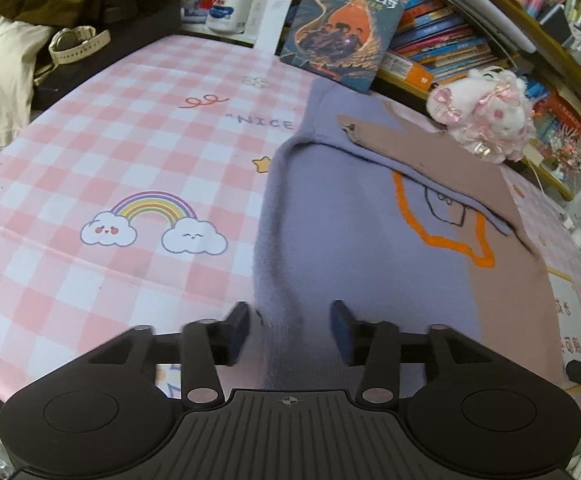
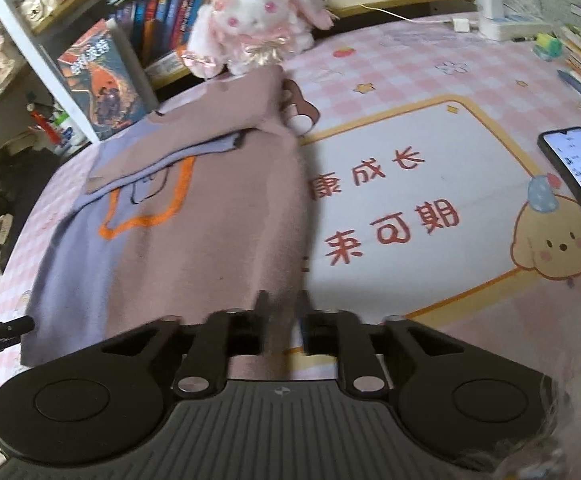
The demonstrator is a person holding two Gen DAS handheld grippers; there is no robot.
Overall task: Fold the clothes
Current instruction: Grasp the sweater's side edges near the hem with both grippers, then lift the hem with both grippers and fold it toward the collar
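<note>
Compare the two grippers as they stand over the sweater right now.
The left gripper straddles the sweater's lavender side; the right gripper straddles its mauve side. The left gripper's fingers stand well apart, clear of the cloth; the right gripper's fingers sit much closer together, though blur hides whether they pinch. Both are at the garment's near hem, on the pink checked table mat.

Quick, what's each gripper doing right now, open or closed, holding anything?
Left gripper: open, jaws astride the near edge of the sweater, not pressing it.
Right gripper: jaws narrow around the sweater's near edge; blurred, cannot tell whether it grips.
</note>
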